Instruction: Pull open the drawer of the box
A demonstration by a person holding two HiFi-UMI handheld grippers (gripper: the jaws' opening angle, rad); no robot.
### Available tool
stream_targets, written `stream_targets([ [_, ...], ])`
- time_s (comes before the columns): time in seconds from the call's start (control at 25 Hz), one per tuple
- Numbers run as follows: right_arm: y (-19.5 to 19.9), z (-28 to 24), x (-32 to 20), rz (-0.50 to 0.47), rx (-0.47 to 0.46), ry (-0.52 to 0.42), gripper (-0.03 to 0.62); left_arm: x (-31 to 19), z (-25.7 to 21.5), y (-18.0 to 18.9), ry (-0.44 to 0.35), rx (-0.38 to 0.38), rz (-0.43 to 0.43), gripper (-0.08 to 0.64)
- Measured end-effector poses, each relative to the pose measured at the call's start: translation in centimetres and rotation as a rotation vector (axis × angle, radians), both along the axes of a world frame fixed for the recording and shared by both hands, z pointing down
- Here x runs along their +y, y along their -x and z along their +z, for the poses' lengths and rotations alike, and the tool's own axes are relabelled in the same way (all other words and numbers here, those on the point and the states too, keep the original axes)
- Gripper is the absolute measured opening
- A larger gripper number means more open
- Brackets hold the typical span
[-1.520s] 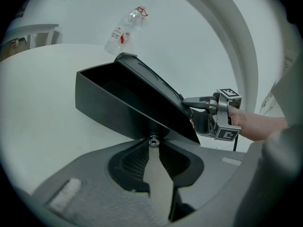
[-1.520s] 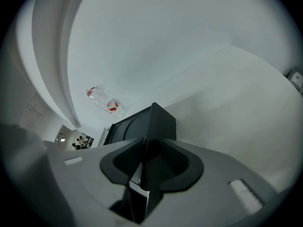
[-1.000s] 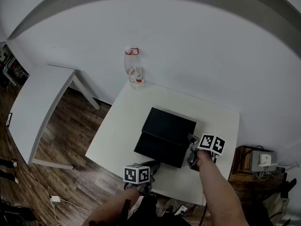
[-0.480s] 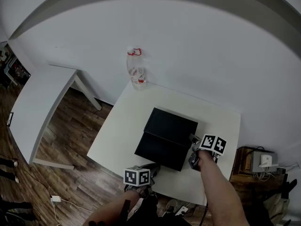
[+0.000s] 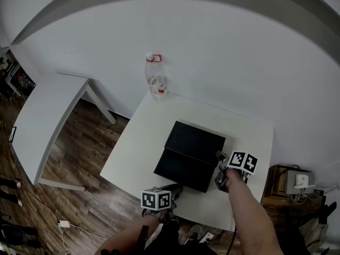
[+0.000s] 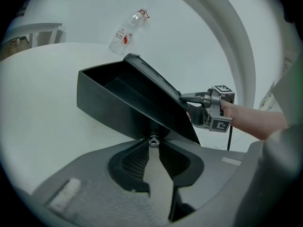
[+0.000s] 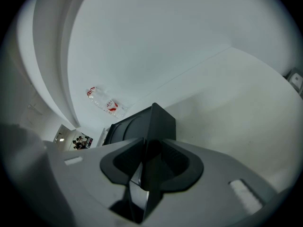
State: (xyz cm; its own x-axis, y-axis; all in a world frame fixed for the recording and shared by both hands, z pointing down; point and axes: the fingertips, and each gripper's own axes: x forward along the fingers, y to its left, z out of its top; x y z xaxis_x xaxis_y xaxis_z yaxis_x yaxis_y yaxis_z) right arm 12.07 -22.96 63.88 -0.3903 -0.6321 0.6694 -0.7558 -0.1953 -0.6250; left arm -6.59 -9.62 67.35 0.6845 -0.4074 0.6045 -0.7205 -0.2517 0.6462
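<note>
Off to the left, clear of everything, a white side table (image 5: 42, 116) stands on the wooden floor (image 5: 79, 163). The main white table (image 5: 133, 147) carries a clear plastic bottle (image 5: 155, 78) with a red neck ring and red label, upright at its far left corner.

At the near edge the left gripper (image 6: 154, 148) reaches in towards the front of the black box (image 5: 197, 138). Its jaws are pinched together on the small metal knob (image 6: 154, 140) that sticks out of the drawer (image 5: 180, 170). The marker cube on that gripper shows at the table's edge in the head view.

The box sits a little right of the table's middle, nearer the near edge than the far one. Its drawer stands partly out towards the near edge. From the left gripper view the open hollow of the drawer shows dark, and I cannot make out anything inside it.

At the box's right side the right gripper (image 6: 190, 109) comes in from the near right. Its jaws are clamped across the box's right edge, which fills the gap between them in the right gripper view. A bare forearm (image 5: 247, 211) runs back from it.

Past the table's right edge, a small white device (image 5: 298, 180) with cables sits on a wooden stand.
</note>
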Motion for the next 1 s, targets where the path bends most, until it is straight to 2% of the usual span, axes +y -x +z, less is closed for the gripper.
stream_targets([
  [0.44,-0.06,0.07,-0.02,-0.001,-0.009,-0.003,0.123,-0.07,0.18,0.01,-0.013,0.042,-0.029,0.074],
  [0.64,-0.06,0.09,-0.05,0.0,-0.015,-0.006,0.124,-0.06,-0.01,0.15,-0.018,0.038,-0.039,0.074],
  [0.84,-0.03,0.1,-0.07,-0.005,-0.013,-0.003,0.124,0.01,-0.07,0.41,-0.021,0.067,-0.077,0.078],
  [1.0,-0.07,0.07,-0.06,-0.007,-0.016,-0.007,0.124,0.26,-0.21,0.42,-0.033,0.072,-0.068,0.097],
])
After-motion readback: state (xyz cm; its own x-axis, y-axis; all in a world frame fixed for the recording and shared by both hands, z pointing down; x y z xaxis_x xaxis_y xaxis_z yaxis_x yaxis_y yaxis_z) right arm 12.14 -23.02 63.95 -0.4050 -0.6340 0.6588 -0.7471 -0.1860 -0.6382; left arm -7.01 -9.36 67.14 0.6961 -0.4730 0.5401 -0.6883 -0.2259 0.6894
